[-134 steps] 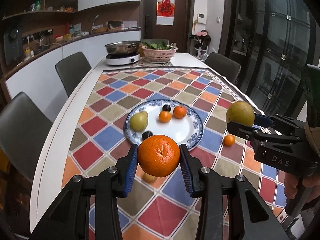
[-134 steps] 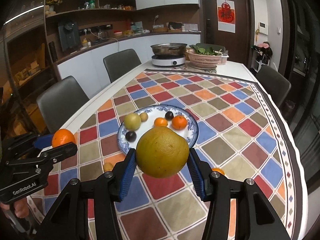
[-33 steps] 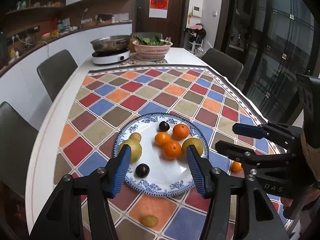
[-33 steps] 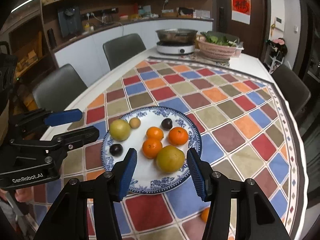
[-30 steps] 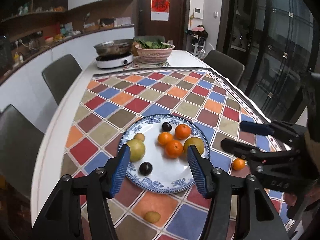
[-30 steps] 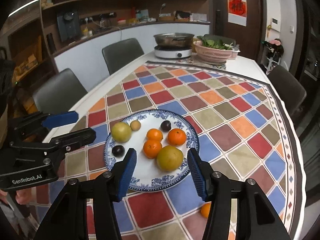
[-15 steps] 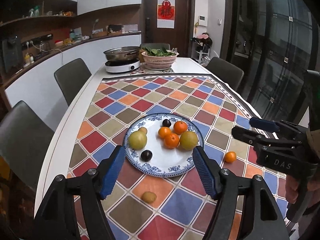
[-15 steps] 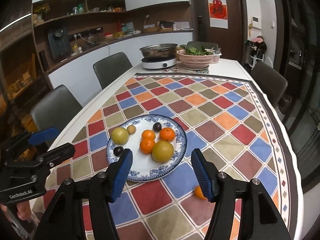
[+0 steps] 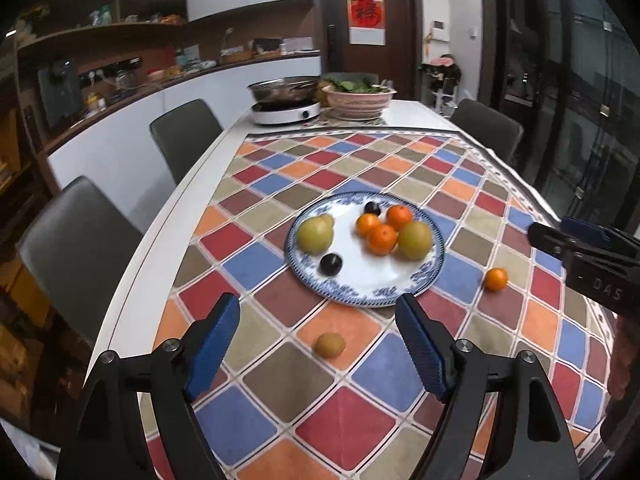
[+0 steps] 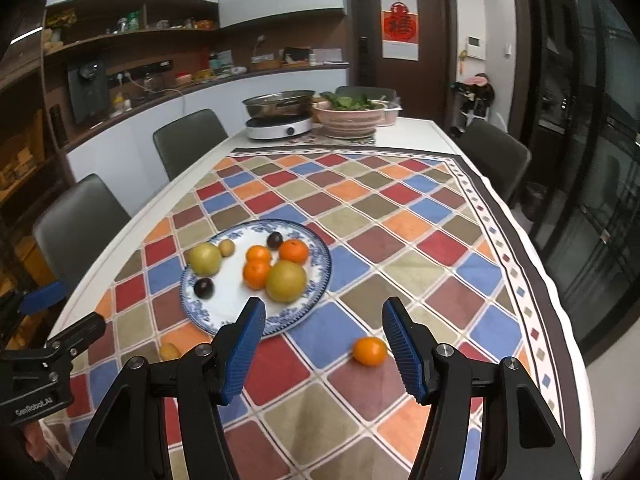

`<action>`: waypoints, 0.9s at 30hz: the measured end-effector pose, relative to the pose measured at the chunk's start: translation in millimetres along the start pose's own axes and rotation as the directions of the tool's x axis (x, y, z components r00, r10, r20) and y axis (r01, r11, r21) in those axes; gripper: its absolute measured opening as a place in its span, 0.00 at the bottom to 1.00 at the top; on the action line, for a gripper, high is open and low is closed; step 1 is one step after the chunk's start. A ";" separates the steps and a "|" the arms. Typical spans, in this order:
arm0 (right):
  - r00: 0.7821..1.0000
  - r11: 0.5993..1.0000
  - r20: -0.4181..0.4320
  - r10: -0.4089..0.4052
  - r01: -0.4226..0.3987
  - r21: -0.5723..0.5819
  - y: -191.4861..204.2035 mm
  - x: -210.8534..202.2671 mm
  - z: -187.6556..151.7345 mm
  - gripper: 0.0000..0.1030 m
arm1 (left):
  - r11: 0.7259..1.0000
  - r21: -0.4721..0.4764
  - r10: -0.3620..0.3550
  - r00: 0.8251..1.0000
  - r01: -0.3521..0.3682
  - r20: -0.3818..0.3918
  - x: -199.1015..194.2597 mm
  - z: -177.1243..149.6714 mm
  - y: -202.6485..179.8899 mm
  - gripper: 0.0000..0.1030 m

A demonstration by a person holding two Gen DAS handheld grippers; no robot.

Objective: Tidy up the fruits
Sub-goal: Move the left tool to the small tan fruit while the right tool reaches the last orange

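Note:
A blue-and-white plate sits on the checkered tablecloth and holds several fruits: oranges, a yellow-green pear, a larger yellow fruit and dark plums. A small brown fruit and a small orange lie loose on the cloth. My left gripper is open and empty above the brown fruit. My right gripper is open and empty, just left of the loose orange.
An induction cooker with a pan and a basket of greens stand at the table's far end. Dark chairs line the left side, another the right. The white table edge runs along the left.
Both grippers set their fruit (orange, yellow fruit) on the plate, opened, then pulled back and up. The plate now looks smaller and farther; both loose fruits show.

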State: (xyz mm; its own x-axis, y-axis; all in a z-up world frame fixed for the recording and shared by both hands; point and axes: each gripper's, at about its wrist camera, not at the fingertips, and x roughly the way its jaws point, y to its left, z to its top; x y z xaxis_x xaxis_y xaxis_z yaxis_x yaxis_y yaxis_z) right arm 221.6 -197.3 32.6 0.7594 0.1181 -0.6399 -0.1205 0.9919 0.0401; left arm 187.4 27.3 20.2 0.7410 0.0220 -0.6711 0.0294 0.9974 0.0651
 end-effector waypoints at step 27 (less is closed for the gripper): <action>0.975 0.991 -0.215 -0.065 0.087 0.097 -25.9 84.9 -63.8 0.60 | 0.998 -0.054 0.011 0.981 -0.022 -0.194 90.4 -53.4 -4.4 0.72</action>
State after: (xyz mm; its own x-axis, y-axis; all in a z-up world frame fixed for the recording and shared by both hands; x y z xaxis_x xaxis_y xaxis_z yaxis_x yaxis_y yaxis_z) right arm 248.4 -216.0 -71.8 0.6106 0.0411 -0.7908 0.0086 0.9983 0.0585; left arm 218.5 28.5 -80.2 0.5974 0.0457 -0.8006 -0.0227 0.9989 0.0401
